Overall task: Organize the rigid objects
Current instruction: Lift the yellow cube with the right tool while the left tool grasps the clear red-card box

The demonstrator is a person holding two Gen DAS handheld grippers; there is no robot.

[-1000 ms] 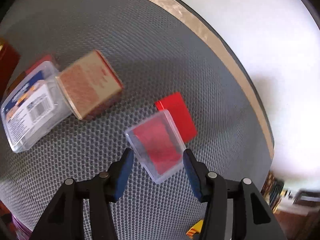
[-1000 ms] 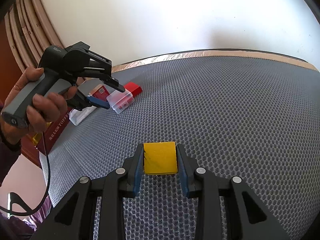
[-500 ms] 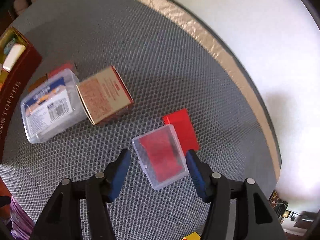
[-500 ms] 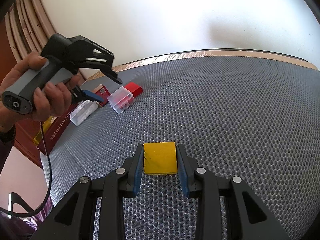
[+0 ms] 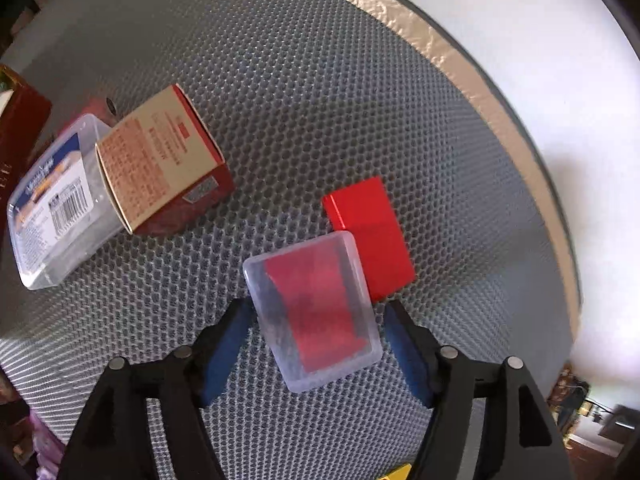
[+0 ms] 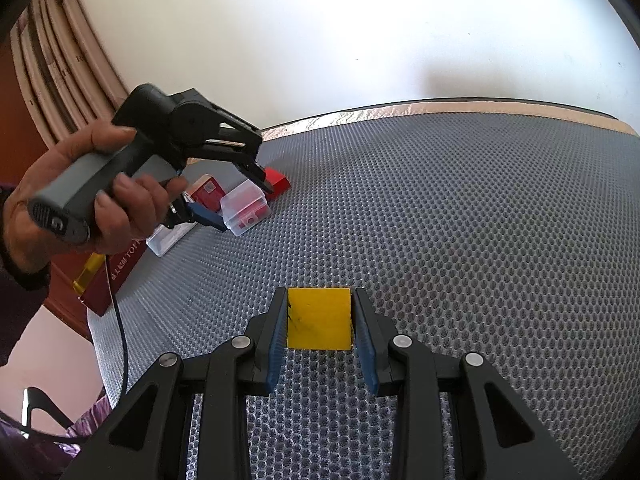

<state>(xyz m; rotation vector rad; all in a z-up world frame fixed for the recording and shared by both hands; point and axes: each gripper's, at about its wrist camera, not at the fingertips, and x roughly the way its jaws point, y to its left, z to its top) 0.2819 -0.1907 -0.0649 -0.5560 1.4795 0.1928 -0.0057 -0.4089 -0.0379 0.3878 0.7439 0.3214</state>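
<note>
A clear plastic case with a red insert (image 5: 316,312) lies on the grey mesh table, between the jaws of my open left gripper (image 5: 318,320), which hovers over it without touching. A red block (image 5: 370,236) lies just beyond it. A tan and red carton (image 5: 160,164) and a clear labelled tub (image 5: 52,208) lie to the left. My right gripper (image 6: 320,322) is shut on a yellow block (image 6: 319,323). The right wrist view shows the left gripper (image 6: 242,204) over the clear case (image 6: 245,208).
A dark red box (image 6: 116,276) stands at the table's left edge, with a yellow item (image 6: 86,276) beside it. A gold tape strip (image 5: 460,64) runs along the table's far edge by the white wall. The mesh surface (image 6: 460,220) stretches right.
My left gripper has come closer to the clear case and turned slightly, its jaws still apart. My right gripper holds the yellow block in the same place.
</note>
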